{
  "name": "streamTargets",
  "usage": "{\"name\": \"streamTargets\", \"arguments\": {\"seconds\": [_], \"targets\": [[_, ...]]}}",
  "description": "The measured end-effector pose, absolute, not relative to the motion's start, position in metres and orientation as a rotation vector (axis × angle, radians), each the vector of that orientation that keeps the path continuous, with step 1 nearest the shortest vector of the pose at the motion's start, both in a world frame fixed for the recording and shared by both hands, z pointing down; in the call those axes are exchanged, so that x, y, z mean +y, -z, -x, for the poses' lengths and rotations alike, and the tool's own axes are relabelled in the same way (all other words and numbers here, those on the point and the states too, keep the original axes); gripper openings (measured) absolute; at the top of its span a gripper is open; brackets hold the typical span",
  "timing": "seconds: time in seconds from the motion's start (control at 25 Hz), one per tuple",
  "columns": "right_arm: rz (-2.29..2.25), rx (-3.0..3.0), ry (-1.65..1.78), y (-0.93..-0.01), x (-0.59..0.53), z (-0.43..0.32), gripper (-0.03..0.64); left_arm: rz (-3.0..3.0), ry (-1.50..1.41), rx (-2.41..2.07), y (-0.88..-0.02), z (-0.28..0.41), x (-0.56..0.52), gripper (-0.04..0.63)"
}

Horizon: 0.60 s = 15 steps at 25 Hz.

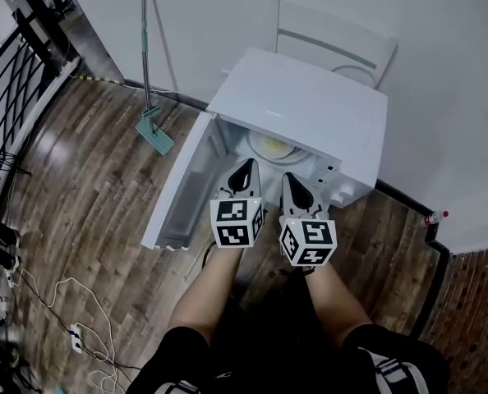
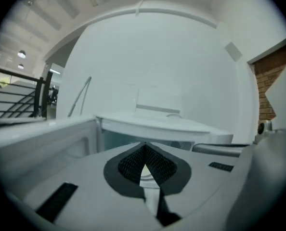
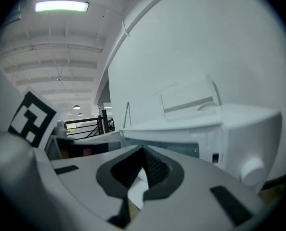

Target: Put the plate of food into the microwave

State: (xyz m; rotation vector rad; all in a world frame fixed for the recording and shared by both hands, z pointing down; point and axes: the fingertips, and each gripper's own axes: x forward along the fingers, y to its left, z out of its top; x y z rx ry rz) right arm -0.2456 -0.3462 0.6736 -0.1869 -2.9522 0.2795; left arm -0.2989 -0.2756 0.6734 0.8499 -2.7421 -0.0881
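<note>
Operator: Where was the plate of food [image 1: 273, 146] relative to the jaws?

Technician: Inside the microwave [image 1: 310, 97], directly ahead of both tips and clear of them.

Operator: Jaw state?

Technician: Left gripper [image 1: 246, 166] and right gripper [image 1: 290, 179] were both closed and empty. The open door [image 1: 178, 189] lay leftward, nearer the left gripper.

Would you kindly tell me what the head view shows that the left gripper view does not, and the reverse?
Only the head view shows the plate of food inside the microwave, the person's legs and floor cables. Only the left gripper view shows the ceiling lights. Both show the microwave with its door open, the chair and the mop.
</note>
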Motion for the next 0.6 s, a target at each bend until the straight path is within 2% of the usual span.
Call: {"name": "streamTargets", "arguments": {"seconds": [0.4, 0.6], "targets": [[0.164, -2.984, -0.262, -0.368, -0.368, 0.228, 0.008, -0.833, 0.117, -2.695, -0.392, 0.243, -0.286, -0.002], [0.186, -3.002, -0.212, -0.276, -0.374, 0.207, 0.008, -0.836, 0.115, -2.715, -0.297, 0.226, -0.290, -0.002]]}}
